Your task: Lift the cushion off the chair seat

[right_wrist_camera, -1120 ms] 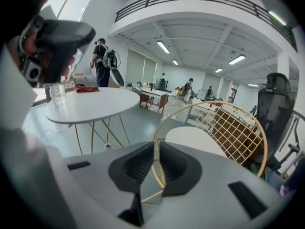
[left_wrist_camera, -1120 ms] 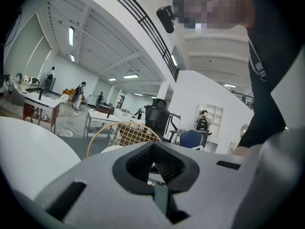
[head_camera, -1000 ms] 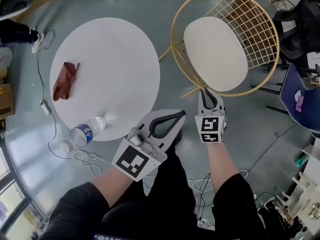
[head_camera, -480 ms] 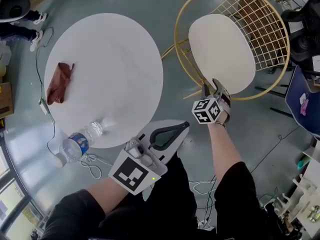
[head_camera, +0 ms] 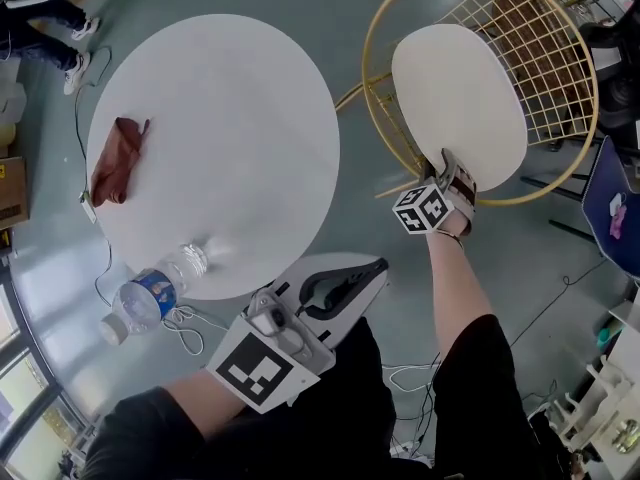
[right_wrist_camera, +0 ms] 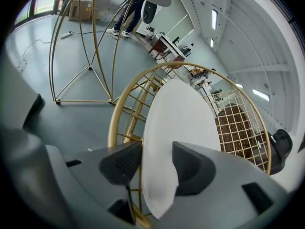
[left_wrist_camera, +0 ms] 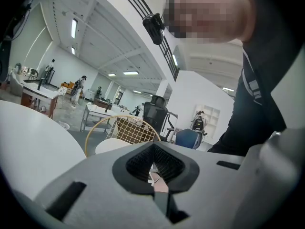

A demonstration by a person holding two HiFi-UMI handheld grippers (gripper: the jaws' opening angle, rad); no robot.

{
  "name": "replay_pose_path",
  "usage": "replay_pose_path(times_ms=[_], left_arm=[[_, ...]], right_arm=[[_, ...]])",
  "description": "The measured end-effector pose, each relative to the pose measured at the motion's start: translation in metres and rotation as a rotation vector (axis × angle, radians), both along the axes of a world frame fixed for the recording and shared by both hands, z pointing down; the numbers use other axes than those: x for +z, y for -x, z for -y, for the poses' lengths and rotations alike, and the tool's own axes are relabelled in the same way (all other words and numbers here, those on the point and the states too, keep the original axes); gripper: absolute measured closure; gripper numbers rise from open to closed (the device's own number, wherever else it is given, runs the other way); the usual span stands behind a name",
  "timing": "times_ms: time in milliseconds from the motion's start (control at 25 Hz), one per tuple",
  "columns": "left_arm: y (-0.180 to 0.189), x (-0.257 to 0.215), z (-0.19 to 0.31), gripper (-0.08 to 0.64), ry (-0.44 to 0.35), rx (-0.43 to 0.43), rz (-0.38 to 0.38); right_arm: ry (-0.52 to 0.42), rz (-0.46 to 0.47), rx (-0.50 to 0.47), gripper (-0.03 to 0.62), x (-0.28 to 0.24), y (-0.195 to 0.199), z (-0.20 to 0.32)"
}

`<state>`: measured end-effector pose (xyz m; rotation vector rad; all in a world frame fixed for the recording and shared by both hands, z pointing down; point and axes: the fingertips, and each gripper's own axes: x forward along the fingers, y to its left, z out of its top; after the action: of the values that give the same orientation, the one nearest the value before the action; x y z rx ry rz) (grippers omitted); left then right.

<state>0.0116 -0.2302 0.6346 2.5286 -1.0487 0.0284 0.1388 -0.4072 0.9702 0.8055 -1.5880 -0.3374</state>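
A white round cushion [head_camera: 460, 98] lies on the seat of a gold wire chair [head_camera: 372, 118] at the upper right of the head view. My right gripper [head_camera: 449, 164] reaches down to the cushion's near edge. In the right gripper view the cushion [right_wrist_camera: 183, 123] stands edge-on between the dark pads [right_wrist_camera: 121, 163], above the chair's gold rim [right_wrist_camera: 113, 123]. The right gripper [right_wrist_camera: 157, 165] has just been opening and its jaws stand wide on either side of the cushion edge. My left gripper [head_camera: 377, 265] hangs low near my lap, away from the chair. In its own view the left gripper [left_wrist_camera: 152, 165] has its jaws together, with nothing in them.
A round white table [head_camera: 240, 98] stands left of the chair, with a brown cloth [head_camera: 112, 160] and a lying water bottle [head_camera: 150, 290] on it. Cables [head_camera: 182, 324] trail on the grey floor. A blue chair [head_camera: 610, 213] and black gear [head_camera: 618, 58] crowd the right side.
My right gripper has moved from below the chair up to the cushion's near edge, rolled, and opened its jaws around that edge. The left gripper has stayed near my lap.
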Motion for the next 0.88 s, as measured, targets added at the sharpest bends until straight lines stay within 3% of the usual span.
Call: replay_pose_path(times_ms=[240,400,880], left_arm=[[-0.001,0.0,-0.012,0.557,0.005,0.014,0.005],[-0.001,-0.01,-0.02,0.557,0.002,0.021,0.006],[0.01,-0.096,-0.035,0.557,-0.054,0.019,0.006]], right_arm=[[-0.023,-0.032,-0.009,0.414,0.0,0.0,0.004],[-0.038,-0.026,-0.014,0.484,-0.019,0.002,0.003],[-0.056,0.061,0.014,0.54,-0.145,0.004,0.002]])
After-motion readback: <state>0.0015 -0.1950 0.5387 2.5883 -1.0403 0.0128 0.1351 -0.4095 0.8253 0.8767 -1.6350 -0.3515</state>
